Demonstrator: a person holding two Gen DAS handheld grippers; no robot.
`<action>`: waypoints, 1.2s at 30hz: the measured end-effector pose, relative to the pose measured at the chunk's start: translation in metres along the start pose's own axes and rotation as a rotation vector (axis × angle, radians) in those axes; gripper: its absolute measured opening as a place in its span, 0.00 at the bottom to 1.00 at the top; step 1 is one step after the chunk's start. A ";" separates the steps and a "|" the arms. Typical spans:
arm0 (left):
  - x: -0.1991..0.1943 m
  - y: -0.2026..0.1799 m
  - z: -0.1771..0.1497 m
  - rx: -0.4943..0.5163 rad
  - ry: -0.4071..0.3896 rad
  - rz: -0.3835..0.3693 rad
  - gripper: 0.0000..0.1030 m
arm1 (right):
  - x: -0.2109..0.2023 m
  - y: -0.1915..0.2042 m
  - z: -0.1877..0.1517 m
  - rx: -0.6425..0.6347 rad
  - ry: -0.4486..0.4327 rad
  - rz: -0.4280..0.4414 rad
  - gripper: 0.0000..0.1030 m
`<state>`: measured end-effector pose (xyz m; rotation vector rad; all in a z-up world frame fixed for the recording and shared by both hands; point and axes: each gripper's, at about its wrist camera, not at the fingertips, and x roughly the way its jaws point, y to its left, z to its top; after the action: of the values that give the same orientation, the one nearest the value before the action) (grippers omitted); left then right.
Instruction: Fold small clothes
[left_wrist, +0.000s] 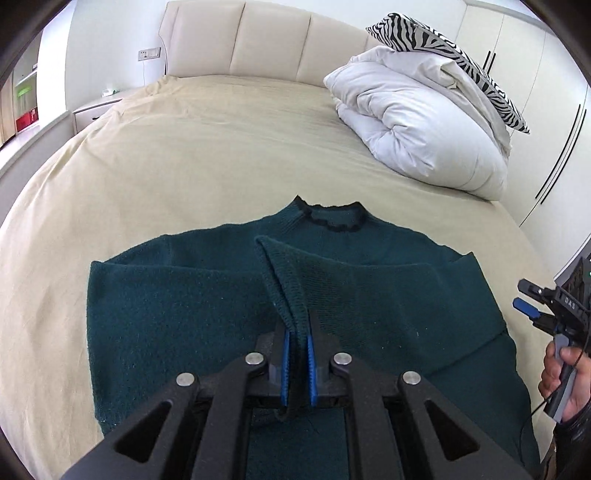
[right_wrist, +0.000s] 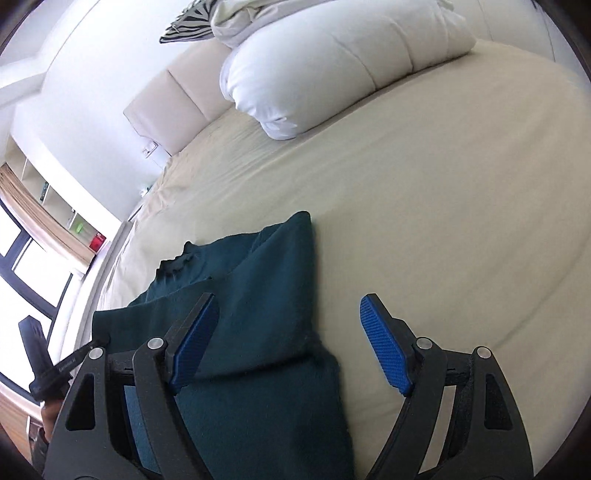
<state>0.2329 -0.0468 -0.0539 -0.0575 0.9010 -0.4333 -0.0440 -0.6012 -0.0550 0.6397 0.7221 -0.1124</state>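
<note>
My left gripper (left_wrist: 297, 345) is clamped tight on a fold of the green sweater (left_wrist: 177, 314), the ribbed cuff end of a sleeve (left_wrist: 284, 280) pinched between the blue pads (left_wrist: 285, 365) and lifted off the body of the garment. Sweater lies flat on the beige bed sheet (left_wrist: 184, 155), near edge of the bed, collar (left_wrist: 334, 218) pointing to the far side toward the headboard (left_wrist: 236, 40). Left sleeve already folded across the chest; right side of the sweater folded in too, a ridge running across.

My right gripper (right_wrist: 288, 332) has its jaws standing wide apart, nothing between the pads, nothing held. It hangs over the right edge of the sweater (right_wrist: 258, 332), left finger (right_wrist: 195, 339) above the fabric, right finger (right_wrist: 386, 347) above bare sheet (right_wrist: 443, 221). In the left wrist view it shows at the right border (left_wrist: 532, 306), clear of the sweater, with my hand (left_wrist: 565, 384) on its handle.

White duvet (left_wrist: 417, 122) bundled at far right of the bed, zebra pillow (left_wrist: 443, 48) on top of it. Nightstand (left_wrist: 94, 110) far left beside the bed, shelves (right_wrist: 55, 199) by the window
</note>
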 end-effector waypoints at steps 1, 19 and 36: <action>0.003 0.000 -0.002 0.009 0.005 0.000 0.08 | 0.012 -0.003 0.006 0.014 0.016 -0.011 0.72; 0.003 0.003 -0.003 -0.007 -0.055 -0.007 0.08 | 0.107 0.019 0.044 -0.091 0.122 -0.151 0.06; 0.034 0.035 -0.028 -0.119 0.020 -0.054 0.13 | 0.093 -0.023 0.042 0.101 0.132 -0.054 0.13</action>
<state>0.2412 -0.0247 -0.1045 -0.1864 0.9458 -0.4307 0.0432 -0.6330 -0.1032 0.7297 0.8656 -0.1578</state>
